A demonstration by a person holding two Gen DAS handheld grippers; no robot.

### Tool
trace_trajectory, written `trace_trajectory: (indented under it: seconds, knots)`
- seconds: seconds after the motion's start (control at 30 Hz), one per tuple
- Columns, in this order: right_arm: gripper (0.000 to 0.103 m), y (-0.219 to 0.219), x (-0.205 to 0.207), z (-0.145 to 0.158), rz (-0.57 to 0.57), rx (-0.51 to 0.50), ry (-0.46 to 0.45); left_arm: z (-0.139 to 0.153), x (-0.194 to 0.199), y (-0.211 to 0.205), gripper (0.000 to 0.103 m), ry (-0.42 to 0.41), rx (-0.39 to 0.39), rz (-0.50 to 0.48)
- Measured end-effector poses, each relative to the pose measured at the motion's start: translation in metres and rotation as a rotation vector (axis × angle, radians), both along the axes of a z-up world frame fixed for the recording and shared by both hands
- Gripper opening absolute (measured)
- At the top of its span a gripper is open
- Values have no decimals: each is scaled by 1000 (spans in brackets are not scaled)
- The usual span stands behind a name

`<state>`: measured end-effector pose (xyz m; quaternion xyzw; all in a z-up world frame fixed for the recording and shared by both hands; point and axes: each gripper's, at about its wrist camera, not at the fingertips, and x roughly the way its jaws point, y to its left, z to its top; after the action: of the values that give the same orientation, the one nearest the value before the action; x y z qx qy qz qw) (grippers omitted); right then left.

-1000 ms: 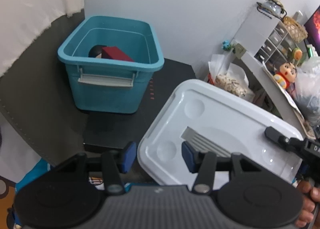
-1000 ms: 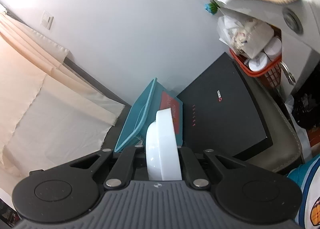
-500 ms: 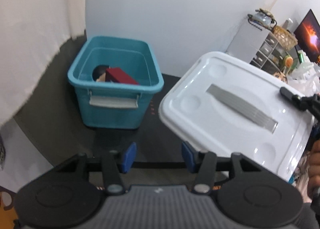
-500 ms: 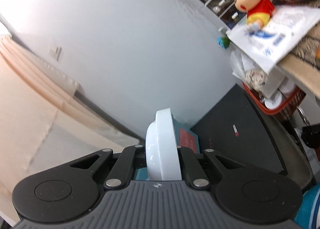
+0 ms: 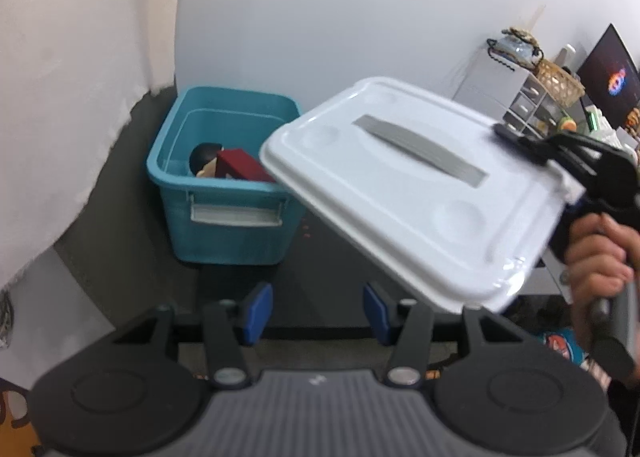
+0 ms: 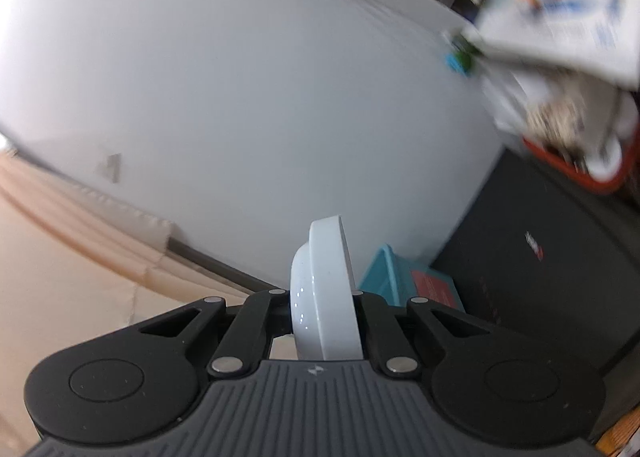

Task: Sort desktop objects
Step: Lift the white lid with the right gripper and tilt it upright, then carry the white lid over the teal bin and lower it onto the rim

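A teal storage bin (image 5: pixel 228 213) stands on a dark surface near the wall, with a dark red box (image 5: pixel 240 165) and a dark-haired figure (image 5: pixel 204 157) inside. A white lid (image 5: pixel 408 185) with a grey handle strip hangs tilted in the air, its left corner over the bin's right rim. My right gripper (image 5: pixel 560 161) is shut on the lid's right edge, held by a hand (image 5: pixel 600 257). In the right wrist view the lid (image 6: pixel 326 297) appears edge-on between the jaws, with the bin (image 6: pixel 380 273) behind. My left gripper (image 5: pixel 316 311) is open and holds nothing, below the lid.
A white drawer unit (image 5: pixel 516 93) with a wicker basket (image 5: pixel 558 81) stands at the right, beside a monitor (image 5: pixel 608 69). A pale curtain (image 5: pixel 80 97) hangs at the left. In the right wrist view, blurred, an orange basket (image 6: pixel 576 169) sits by a large black box (image 6: pixel 560 277).
The right gripper has carried the white lid up and to the left, so its corner now overlaps the teal bin. The left gripper has drawn back from the bin, staying open.
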<state>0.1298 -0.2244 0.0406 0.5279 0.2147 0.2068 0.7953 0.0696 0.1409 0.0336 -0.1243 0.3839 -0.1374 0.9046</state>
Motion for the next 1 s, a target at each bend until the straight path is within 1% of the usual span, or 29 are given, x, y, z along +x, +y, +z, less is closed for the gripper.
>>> trace_trajectory:
  seconds: [0.27,0.4,0.47,0.57,0.63,0.73,0.9,1.0]
  knots:
    - [7,24,9,-48,-52,87,117,-25,-14,-3,54,67,-7,-32]
    - [6,32,15,-60,-32,52,153,-37,-17,-6,54,93,-10,-48]
    - [8,40,20,-63,19,11,164,-41,-17,-8,54,101,-13,-51]
    - [11,52,22,-61,109,-65,145,-44,-12,-7,54,103,-22,-33]
    - [12,57,23,-60,157,-99,135,-43,-7,-6,54,100,-23,-19]
    - [14,63,23,-61,222,-138,126,-39,0,-5,54,90,-15,-3]
    - [23,74,24,-61,330,-203,109,-34,10,2,54,78,-11,40]
    - [24,81,26,-62,378,-226,96,-34,13,7,54,86,4,61]
